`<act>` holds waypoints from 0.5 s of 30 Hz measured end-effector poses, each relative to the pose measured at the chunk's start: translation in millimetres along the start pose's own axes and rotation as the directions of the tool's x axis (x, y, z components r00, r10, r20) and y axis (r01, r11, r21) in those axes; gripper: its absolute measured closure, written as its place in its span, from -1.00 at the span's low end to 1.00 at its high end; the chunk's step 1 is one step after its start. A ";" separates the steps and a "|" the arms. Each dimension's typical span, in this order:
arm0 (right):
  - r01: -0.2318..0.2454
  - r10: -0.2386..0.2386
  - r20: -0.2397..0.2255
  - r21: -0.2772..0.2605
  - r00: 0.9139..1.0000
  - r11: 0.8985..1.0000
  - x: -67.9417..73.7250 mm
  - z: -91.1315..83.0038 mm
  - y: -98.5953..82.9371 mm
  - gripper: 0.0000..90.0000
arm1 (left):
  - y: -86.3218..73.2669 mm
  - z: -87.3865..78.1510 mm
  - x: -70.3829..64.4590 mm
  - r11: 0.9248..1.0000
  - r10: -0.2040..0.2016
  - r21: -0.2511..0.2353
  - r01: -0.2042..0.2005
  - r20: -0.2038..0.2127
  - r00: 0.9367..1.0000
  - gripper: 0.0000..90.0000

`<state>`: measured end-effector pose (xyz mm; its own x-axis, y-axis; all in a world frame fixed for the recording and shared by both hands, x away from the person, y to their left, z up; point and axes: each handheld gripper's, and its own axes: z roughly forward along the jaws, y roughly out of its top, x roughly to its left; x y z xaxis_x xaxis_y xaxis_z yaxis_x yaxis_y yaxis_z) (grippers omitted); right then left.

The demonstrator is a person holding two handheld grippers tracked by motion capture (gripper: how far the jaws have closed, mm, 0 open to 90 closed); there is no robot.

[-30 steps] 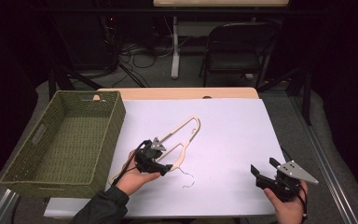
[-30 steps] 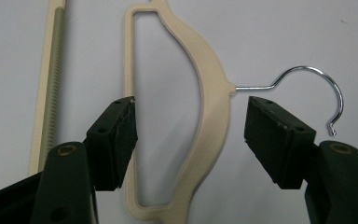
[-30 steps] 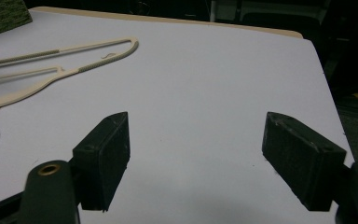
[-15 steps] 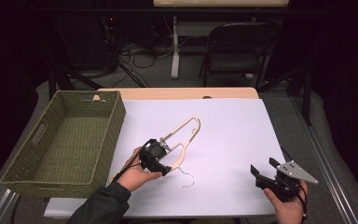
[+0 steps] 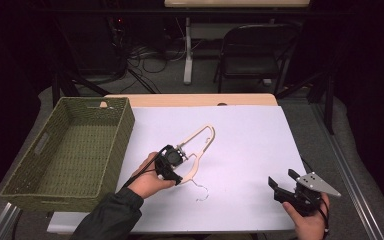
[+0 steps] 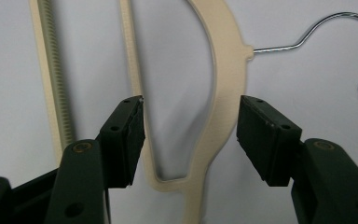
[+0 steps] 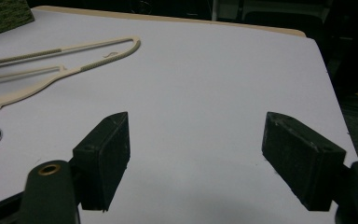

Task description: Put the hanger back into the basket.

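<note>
A cream plastic hanger (image 5: pixel 200 142) with a metal hook (image 5: pixel 200 191) lies flat on the white table cover. My left gripper (image 5: pixel 178 155) hovers just over the hanger's middle, open; in the left gripper view its jaws straddle the hanger's curved neck (image 6: pixel 223 93), one pad (image 6: pixel 128 137) on each side, not touching it. The hook (image 6: pixel 326 32) curls off at the upper right of that view. My right gripper (image 5: pixel 286 186) rests low at the table's near right, open and empty. From it, the hanger (image 7: pixel 60 65) lies far to the left.
A green woven basket (image 5: pixel 80 150) with nothing in it stands at the table's left side. The white cover (image 5: pixel 250 140) is bare between the two grippers. A folding chair (image 5: pixel 252 50) and cables stand beyond the table's far edge.
My left gripper has crept forward and to the right onto the middle of the hanger. The right gripper has stayed still.
</note>
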<state>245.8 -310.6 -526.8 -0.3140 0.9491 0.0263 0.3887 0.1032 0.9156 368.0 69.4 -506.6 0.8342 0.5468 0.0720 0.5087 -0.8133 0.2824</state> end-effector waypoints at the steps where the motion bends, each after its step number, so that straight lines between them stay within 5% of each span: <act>1: 0.000 0.000 0.000 0.000 1.000 1.000 -0.1 0.0 -0.1 -0.48 | 0.8 -0.4 0.5 1.000 0.011 0.009 -0.011 0.000 1.000 -0.07; 4: 0.000 0.000 0.000 0.002 1.000 1.000 -0.2 0.2 -0.2 -0.48 | 2.9 -1.6 0.3 0.998 0.055 0.043 -0.055 0.003 0.998 -0.08; 15: 0.000 0.000 -0.001 0.002 1.000 1.000 0.3 1.0 -0.3 -0.48 | 7.9 0.1 1.8 0.994 0.070 0.084 -0.070 0.010 0.998 0.11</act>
<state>246.4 -310.0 -527.5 -0.3150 0.9487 0.0270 0.3908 0.1037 0.9146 373.5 63.9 -504.4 0.8697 0.4868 0.0816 0.4650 -0.8635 0.1953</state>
